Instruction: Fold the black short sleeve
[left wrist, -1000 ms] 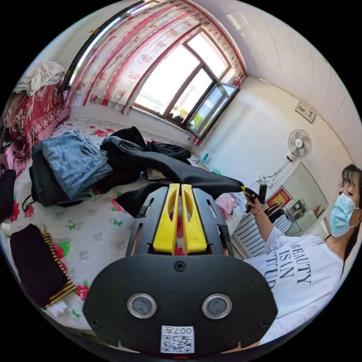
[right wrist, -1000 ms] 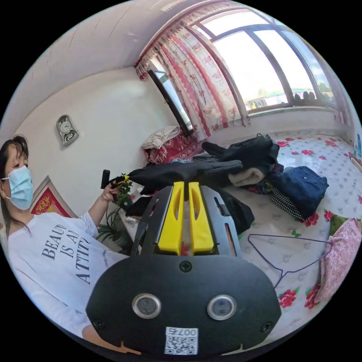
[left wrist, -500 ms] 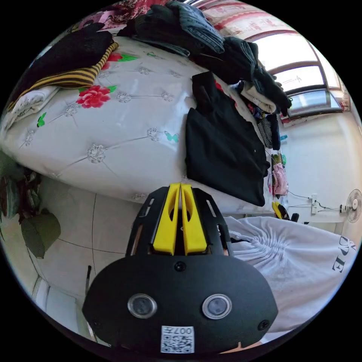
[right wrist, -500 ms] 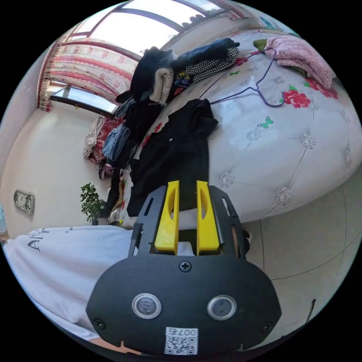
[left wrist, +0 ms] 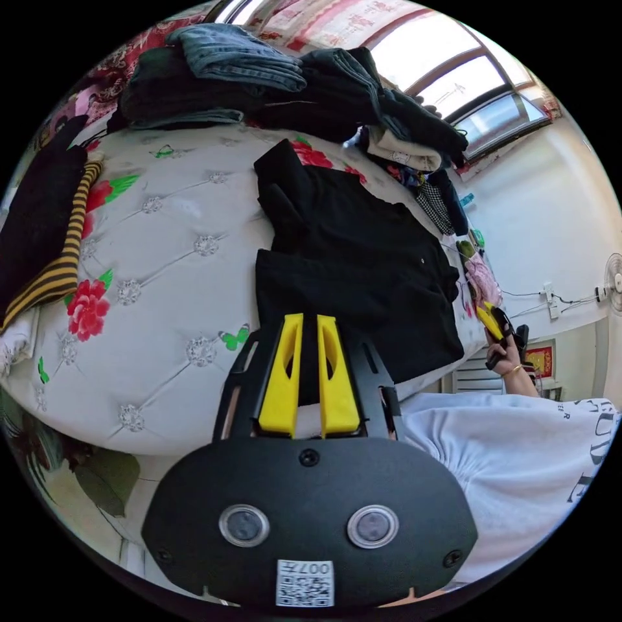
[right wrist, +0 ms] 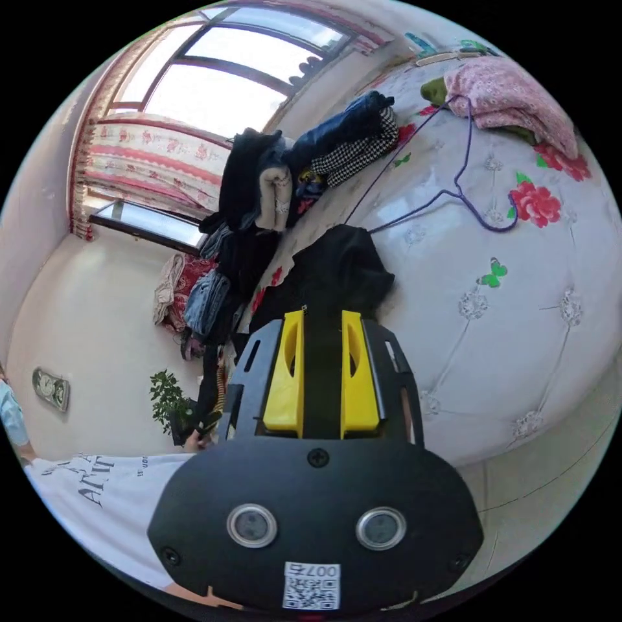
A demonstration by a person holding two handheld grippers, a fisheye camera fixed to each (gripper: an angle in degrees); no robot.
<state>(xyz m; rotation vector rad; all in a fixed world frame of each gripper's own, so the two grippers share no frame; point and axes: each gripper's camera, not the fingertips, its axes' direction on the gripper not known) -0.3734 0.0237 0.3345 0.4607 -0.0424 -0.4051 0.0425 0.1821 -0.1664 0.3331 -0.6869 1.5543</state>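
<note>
Black shirt (left wrist: 353, 259) now spread flat on the white flowered bed (left wrist: 168, 259), no longer held up in the air as one second ago. Lies just ahead of the left gripper (left wrist: 303, 324), near hem under the jaw tips. Left jaws slightly parted, gripping nothing; pressed together half a second ago. Right gripper (right wrist: 322, 321) spread, black cloth (right wrist: 337, 272) visible between the jaws; contact cannot be confirmed. Judged: laying-out step complete, first fold not yet made. Beyond the shirt: pile of clothes (left wrist: 272, 78). Off to the right gripper's right: purple hanger (right wrist: 453, 188).
</note>
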